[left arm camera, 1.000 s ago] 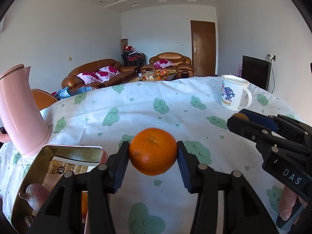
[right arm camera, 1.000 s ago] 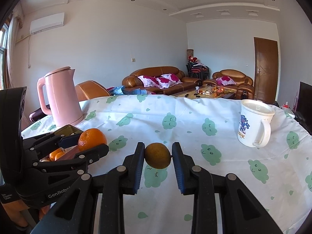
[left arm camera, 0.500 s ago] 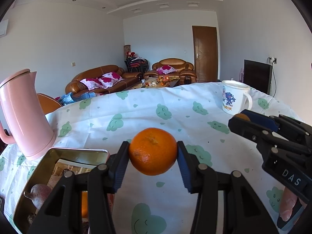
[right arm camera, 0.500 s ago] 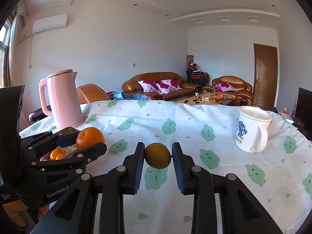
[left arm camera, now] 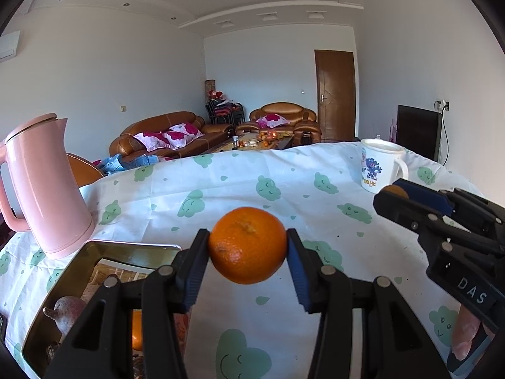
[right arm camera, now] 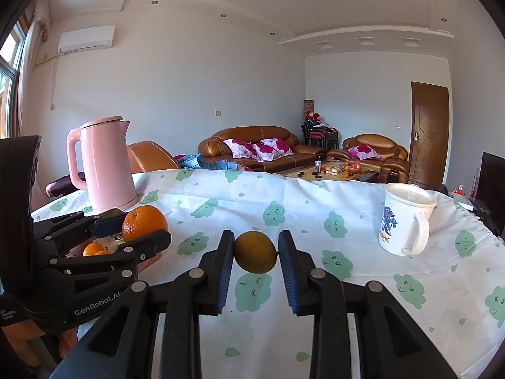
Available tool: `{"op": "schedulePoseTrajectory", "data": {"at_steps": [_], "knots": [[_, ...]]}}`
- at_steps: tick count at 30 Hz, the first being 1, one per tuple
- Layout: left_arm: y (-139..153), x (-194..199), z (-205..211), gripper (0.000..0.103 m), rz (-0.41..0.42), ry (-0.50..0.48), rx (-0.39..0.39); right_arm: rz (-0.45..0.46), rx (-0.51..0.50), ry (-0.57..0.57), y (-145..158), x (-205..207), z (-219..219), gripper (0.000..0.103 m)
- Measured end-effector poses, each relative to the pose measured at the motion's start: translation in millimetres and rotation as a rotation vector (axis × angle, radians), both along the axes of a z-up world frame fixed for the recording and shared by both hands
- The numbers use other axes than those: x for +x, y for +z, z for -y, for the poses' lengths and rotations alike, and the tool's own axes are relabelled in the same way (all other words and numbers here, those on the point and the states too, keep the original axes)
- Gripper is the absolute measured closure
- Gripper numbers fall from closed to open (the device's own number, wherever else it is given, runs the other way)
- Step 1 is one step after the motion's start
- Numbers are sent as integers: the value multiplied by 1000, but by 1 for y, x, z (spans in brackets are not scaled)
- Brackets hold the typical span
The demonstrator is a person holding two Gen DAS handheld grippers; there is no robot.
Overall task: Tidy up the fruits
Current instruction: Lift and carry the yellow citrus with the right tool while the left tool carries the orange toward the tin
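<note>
Both fruits gripped above the tablecloth (left arm camera: pixel 240 183).
Orange (left arm camera: pixel 247 245) clamped in left gripper (left arm camera: pixel 247 252); brownish fruit (right arm camera: pixel 255 252) pinched by right gripper (right arm camera: pixel 256 252); held near metal tray (left arm camera: pixel 79 252).

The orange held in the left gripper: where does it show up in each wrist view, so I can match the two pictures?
Left wrist view: the orange sits dead centre, low in the picture, clamped in the left gripper.
Right wrist view: the same orange is at the left, gripped from the side.
Shared landmark: the pink kettle stands on the table behind and left of it in both.
</note>
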State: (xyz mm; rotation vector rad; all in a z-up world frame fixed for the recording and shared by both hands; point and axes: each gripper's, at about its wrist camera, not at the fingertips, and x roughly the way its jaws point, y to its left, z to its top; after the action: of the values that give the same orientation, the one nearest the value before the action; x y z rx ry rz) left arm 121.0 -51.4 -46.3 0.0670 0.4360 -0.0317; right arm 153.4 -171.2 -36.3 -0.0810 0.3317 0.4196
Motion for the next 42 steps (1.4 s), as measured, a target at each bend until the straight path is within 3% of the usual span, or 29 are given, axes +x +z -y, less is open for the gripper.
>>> {"op": "schedulePoseTrajectory", "data": {"at_steps": [20, 42], "knots": [[4, -17, -1, 53, 67, 30, 5, 49, 4, 9, 3, -9, 2, 72], [8, -30, -5, 53, 77, 4, -12, 54, -9, 27, 3, -15, -4, 72]]}}
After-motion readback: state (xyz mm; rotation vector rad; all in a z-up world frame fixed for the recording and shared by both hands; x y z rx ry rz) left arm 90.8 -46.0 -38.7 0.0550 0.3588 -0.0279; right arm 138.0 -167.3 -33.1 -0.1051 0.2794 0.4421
